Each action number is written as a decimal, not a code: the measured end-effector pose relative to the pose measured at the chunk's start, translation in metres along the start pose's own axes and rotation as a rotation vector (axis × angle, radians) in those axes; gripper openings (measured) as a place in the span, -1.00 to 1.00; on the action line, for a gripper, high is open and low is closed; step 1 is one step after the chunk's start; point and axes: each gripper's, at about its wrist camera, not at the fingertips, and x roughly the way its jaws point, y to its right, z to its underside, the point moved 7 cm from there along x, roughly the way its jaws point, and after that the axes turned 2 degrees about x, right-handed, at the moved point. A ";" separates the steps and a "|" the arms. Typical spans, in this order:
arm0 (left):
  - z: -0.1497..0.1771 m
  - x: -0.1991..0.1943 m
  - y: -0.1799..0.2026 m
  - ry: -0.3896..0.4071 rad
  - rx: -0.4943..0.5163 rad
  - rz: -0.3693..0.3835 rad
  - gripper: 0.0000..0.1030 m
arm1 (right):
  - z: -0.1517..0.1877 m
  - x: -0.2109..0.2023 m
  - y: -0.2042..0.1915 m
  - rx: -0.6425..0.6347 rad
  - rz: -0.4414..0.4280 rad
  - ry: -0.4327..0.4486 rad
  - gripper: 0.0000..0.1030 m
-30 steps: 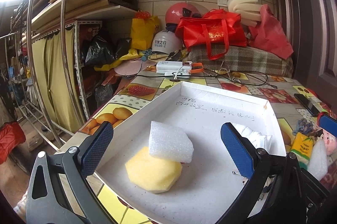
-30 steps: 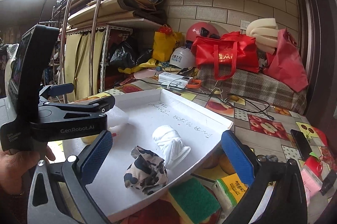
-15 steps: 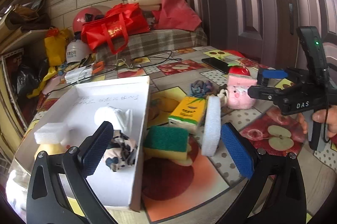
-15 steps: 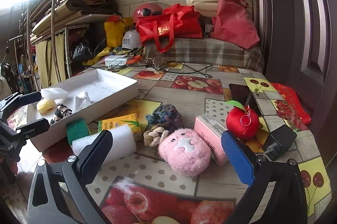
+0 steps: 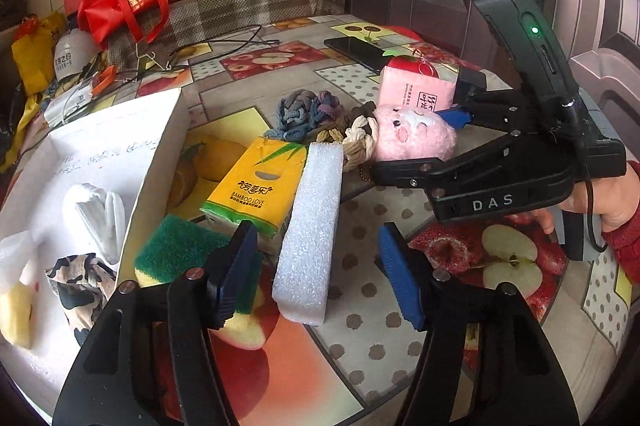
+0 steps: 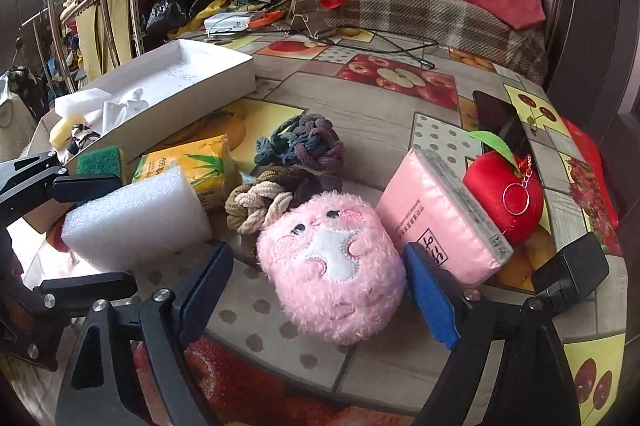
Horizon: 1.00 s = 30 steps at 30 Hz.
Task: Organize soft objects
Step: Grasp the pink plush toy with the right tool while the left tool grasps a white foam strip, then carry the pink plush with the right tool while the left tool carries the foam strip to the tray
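The left wrist view looks down into the white box (image 5: 160, 154) at the left side of the desk (image 5: 360, 338). Inside lie a rolled white cloth (image 5: 96, 214), a camouflage cloth (image 5: 80, 286) and a yellow sponge (image 5: 16, 310) under a white foam piece (image 5: 12, 250). The right wrist view shows this box (image 6: 208, 82) only from the side, with its contents mostly hidden behind the wall.

The left gripper (image 5: 316, 266) is wide open and holds nothing. Between its fingers (image 5: 236, 266) lies a long white foam block (image 5: 312, 226), not touched by them. Just left of the block are a yellow tissue pack (image 5: 256, 186) and a green scouring sponge (image 5: 176, 250), which lies against the box wall.

The right wrist view shows the right gripper (image 6: 320, 290) also wide open around a pink plush toy (image 6: 332, 266); whether the fingers (image 6: 432, 298) touch it cannot be told. The toy is round and fluffy, with a white belly and small dark eyes. Just behind it are a beige braided knot (image 6: 256, 206) and a grey-blue braided knot (image 6: 300, 146). To its right a pink tissue pack (image 6: 436, 222) leans against a red apple plush (image 6: 504, 194) with a key ring. From the left view the apple plush is mostly hidden behind the pack.
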 end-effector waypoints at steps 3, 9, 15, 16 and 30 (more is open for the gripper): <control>0.002 0.003 0.001 -0.016 0.006 -0.005 -0.53 | 0.002 -0.002 0.003 0.020 -0.020 0.005 0.14; -0.001 -0.012 -0.001 0.059 0.011 -0.044 -0.63 | -0.005 -0.037 0.004 0.010 0.047 0.178 0.11; -0.006 -0.040 0.000 0.192 0.034 -0.127 -0.63 | -0.009 -0.082 0.028 0.132 0.129 0.404 0.11; -0.006 -0.045 0.000 0.214 0.037 -0.142 -0.63 | -0.010 -0.087 0.032 0.152 0.144 0.431 0.11; -0.009 -0.070 -0.014 0.332 -0.022 -0.172 -0.62 | -0.006 -0.104 -0.005 0.065 0.152 0.505 0.11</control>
